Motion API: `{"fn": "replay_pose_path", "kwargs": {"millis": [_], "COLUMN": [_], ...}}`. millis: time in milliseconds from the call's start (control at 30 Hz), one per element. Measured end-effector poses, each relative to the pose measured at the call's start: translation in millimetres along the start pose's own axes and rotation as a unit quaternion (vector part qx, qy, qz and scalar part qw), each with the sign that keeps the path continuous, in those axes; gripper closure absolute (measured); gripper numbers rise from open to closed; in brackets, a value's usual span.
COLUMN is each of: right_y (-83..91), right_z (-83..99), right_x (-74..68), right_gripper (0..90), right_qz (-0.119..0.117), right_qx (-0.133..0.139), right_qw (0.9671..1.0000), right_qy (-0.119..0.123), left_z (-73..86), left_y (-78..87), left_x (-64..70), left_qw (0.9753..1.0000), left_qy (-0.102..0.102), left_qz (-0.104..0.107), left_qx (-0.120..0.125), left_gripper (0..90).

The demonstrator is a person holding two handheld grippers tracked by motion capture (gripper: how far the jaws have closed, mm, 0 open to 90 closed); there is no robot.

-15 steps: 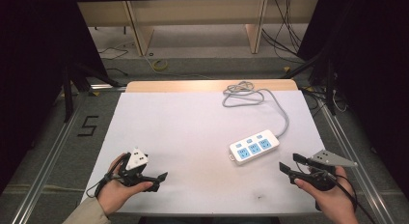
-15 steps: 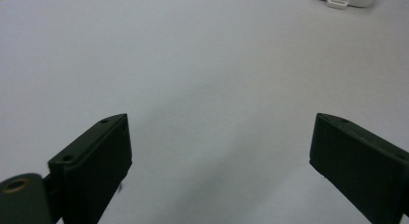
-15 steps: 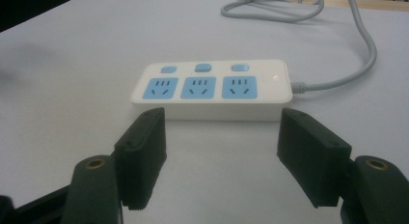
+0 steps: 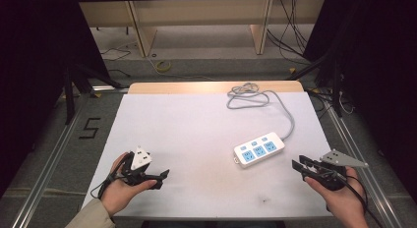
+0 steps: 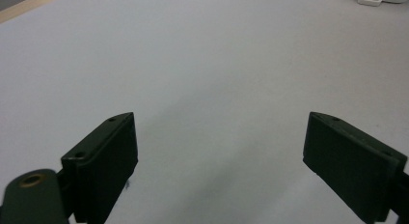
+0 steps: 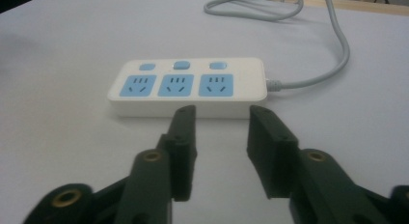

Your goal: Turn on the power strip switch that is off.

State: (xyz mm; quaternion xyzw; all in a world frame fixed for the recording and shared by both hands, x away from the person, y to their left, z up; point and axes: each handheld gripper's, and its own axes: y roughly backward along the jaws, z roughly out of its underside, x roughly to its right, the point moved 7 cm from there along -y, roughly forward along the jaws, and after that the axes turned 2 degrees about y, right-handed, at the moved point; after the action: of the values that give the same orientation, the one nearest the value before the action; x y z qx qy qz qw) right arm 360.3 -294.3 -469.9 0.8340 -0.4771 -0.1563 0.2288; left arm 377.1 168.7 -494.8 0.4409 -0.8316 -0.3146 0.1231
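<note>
High view: two hand-held grippers at the near edge, power strip between

A white power strip (image 4: pixel 259 150) with three blue sockets lies on the white table (image 4: pixel 196 125), right of centre, its grey cord (image 4: pixel 275 101) looping toward the far edge. The left hand-held gripper (image 4: pixel 160 179) sits at the near left, jaws wide apart over bare table. The right hand-held gripper (image 4: pixel 297 167) sits near the strip's right end, jaws partly apart and empty, pointing at the strip without touching it.
</note>
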Motion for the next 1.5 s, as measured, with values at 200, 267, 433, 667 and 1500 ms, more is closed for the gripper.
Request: {"fn": "replay_pose_path", "kwargs": {"millis": [200, 267, 433, 667, 1500], "right_y": [-0.1, -1.4, -4.1, -9.4, -20.7], "right_z": [-1.3, -2.1, -3.9, -8.4, -20.2], "right_x": [4.0, 5.8, 6.5, 3.9, 0.7], "right_gripper": [86.4, 90.0, 90.0, 90.0, 90.0], "right_qz": [0.014, 0.018, 0.019, 0.013, 0.004], "right_qx": [-0.008, -0.013, -0.016, -0.019, -0.021], "right_qw": [0.9998, 0.9996, 0.9995, 0.9996, 0.9994], "right_qy": [0.012, 0.015, 0.018, 0.019, 0.026], "left_z": [-0.3, -0.7, -0.5, -1.0, -1.8], "left_y": [-1.5, -1.6, -2.7, -3.9, -5.3], "left_x": [0.1, -0.1, 0.4, 2.0, 3.7], "left_qw": [1.0, 1.0, 1.0, 1.0, 0.9999], "left_qy": [0.002, 0.003, 0.004, 0.0, -0.007], "left_qz": [-0.003, -0.004, -0.005, -0.004, -0.004], "left_qx": [-0.003, -0.002, -0.004, -0.005, -0.007], "left_gripper": [13.1, 13.7, 14.0, 14.1, 14.3]}}
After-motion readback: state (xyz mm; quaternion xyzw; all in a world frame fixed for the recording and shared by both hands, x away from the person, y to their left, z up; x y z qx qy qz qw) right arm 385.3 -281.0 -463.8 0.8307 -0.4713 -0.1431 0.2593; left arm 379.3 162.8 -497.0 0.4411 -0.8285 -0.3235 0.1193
